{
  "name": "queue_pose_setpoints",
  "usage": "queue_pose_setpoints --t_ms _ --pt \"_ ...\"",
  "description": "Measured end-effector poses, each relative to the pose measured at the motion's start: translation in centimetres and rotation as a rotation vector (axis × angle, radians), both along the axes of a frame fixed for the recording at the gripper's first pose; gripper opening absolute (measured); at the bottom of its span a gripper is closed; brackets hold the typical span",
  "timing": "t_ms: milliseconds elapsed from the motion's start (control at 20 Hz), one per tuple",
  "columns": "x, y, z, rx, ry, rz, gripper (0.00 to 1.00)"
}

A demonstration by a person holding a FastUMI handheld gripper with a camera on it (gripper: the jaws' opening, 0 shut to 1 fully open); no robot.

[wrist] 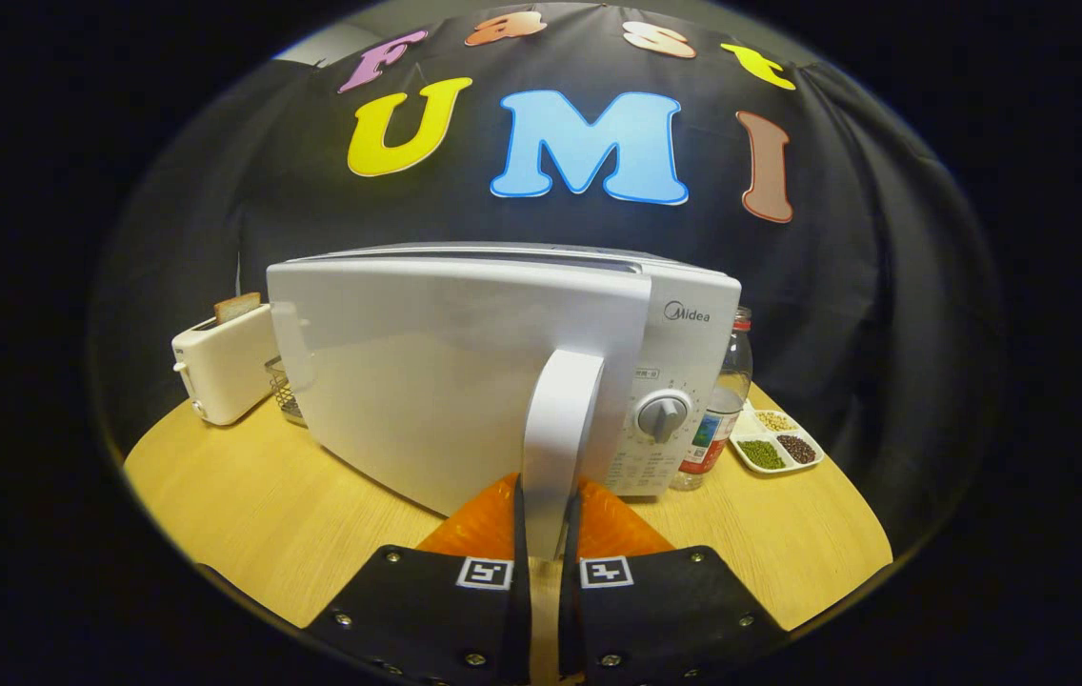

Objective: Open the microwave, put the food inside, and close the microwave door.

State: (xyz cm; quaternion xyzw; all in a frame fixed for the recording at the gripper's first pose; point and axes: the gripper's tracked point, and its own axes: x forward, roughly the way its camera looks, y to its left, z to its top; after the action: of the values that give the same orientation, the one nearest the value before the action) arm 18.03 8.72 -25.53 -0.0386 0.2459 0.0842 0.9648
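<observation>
Currently opening step: gripper (542,534) clenched on door handle (555,429), microwave (503,372) door ajar on table (246,505). Next, judged: swing door wider. Food location cannot tell.

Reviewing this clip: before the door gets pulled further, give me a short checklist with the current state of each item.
1. Claw grips the door handle: ok, both fingers press its sides.
2. Microwave door has started to open: ok, its handle side stands out from the control panel.
3. Door's swing path is free: cannot tell; the toaster and a wire basket stand near its hinge side.
4. Bottle and snack tray are out of the way: ok, they sit beside the microwave's far side.
5. Food is ready to load: cannot tell.
</observation>
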Motion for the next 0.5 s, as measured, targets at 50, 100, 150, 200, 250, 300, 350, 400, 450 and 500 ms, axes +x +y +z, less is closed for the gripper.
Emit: queue_pose_setpoints --t_ms 50,100,150,200,250,300,350,400,450,500 --pt "-0.6 0.3 0.0 0.005 0.005 0.003 0.12" --pt "-1.4 0.6 0.1 0.010 0.013 0.007 0.14" --pt "-2.0 0.9 0.2 0.015 0.021 0.011 0.16" --pt "-2.6 1.2 0.3 0.020 0.030 0.015 0.19" --pt "-3.4 1.5 0.4 0.021 0.038 0.017 0.21" --pt "-3.9 1.8 0.4 0.016 0.043 0.020 0.21" --pt "-4.5 2.1 0.4 0.009 0.052 0.024 0.23" --pt "-5.3 2.4 0.4 0.001 0.057 0.026 0.24" --pt "-6.0 2.8 0.6 -0.003 0.058 0.028 0.24" --pt "-6.7 3.2 0.6 -0.006 0.061 0.030 0.24"
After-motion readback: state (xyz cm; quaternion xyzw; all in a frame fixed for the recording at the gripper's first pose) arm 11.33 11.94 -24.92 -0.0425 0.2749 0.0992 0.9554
